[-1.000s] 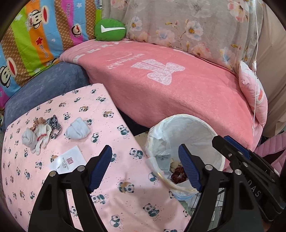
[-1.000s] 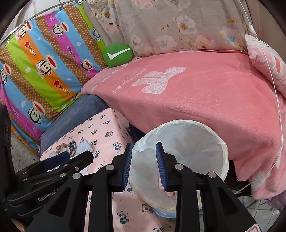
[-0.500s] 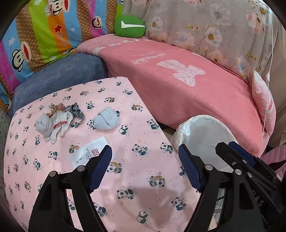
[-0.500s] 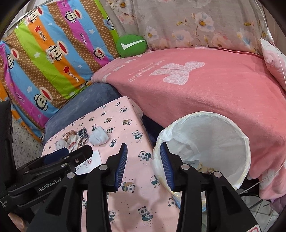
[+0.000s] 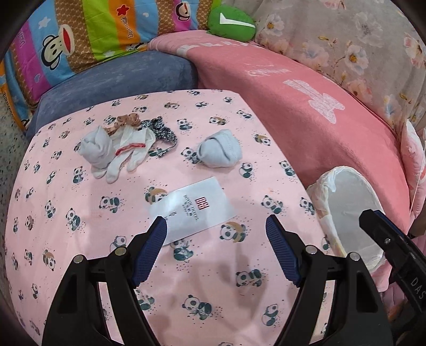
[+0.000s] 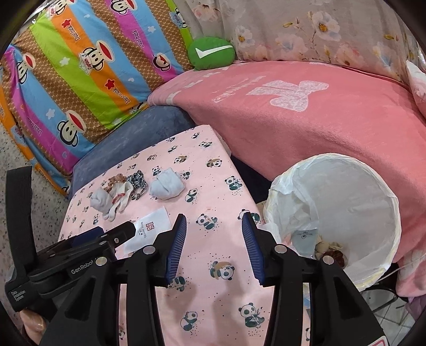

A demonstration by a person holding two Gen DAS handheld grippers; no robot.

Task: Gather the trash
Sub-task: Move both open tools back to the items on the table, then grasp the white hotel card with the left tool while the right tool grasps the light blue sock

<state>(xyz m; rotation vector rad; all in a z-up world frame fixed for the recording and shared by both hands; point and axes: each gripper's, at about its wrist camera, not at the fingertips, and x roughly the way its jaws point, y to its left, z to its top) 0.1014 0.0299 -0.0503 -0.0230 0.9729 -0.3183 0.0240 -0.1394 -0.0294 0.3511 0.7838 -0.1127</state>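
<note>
A flat white packet with a red logo (image 5: 193,209) lies on the pink panda-print table (image 5: 80,239); it also shows in the right wrist view (image 6: 150,230). My left gripper (image 5: 216,227) is open and empty, hovering just above the packet's near edge. My right gripper (image 6: 214,222) is open and empty over the table's right part, beside the white-lined trash bin (image 6: 386,202). The bin holds a grey packet (image 6: 303,239) and brown scraps (image 6: 330,250). The bin's rim also shows in the left wrist view (image 5: 319,186).
A rolled pale blue sock (image 5: 219,151), white socks (image 5: 117,151) and patterned hair bands (image 5: 159,130) lie at the table's far side. A pink blanket covers the sofa (image 5: 306,106) behind, with a green cushion (image 5: 230,22) and a striped cartoon pillow (image 6: 80,66).
Both grippers have swung left, away from the bin and over the table. The right gripper has opened wider. The left gripper now hovers by the white packet.
</note>
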